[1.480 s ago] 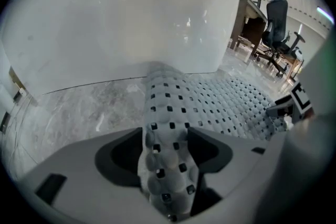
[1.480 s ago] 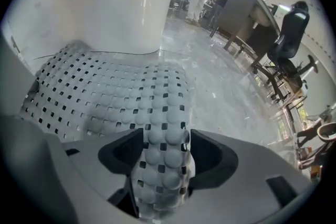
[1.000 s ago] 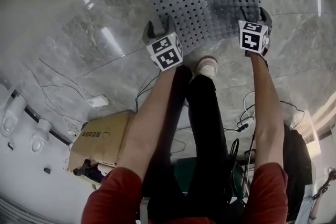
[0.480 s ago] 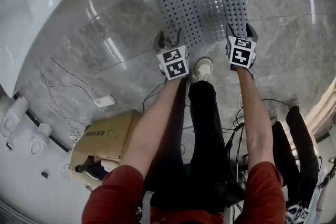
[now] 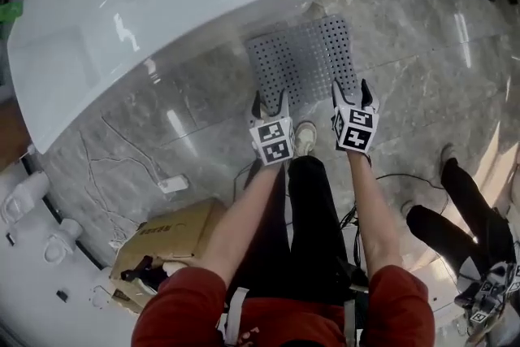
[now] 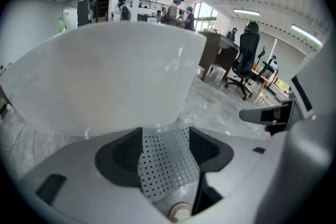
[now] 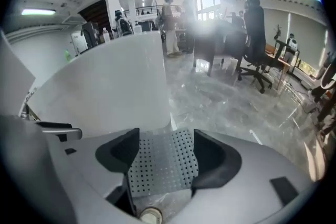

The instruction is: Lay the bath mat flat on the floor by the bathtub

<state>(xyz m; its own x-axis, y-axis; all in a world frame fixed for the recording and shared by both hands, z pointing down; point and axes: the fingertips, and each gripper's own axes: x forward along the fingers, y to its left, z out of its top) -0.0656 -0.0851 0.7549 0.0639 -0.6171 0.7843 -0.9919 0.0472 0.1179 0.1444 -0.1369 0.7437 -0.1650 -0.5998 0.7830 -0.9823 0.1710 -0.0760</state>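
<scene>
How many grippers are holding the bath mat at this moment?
2: the left gripper clamps the bath mat at the left of its near edge, the right gripper at the right. None hidden.

Left gripper, right gripper: grey bodies, dark jaw recesses, white cubes bearing black square markers. Operator: red short sleeves, black trousers, pale shoe

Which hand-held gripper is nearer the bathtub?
The left hand-held gripper; it holds the mat corner on the bathtub side, the right hand-held gripper the corner away from it.
</scene>
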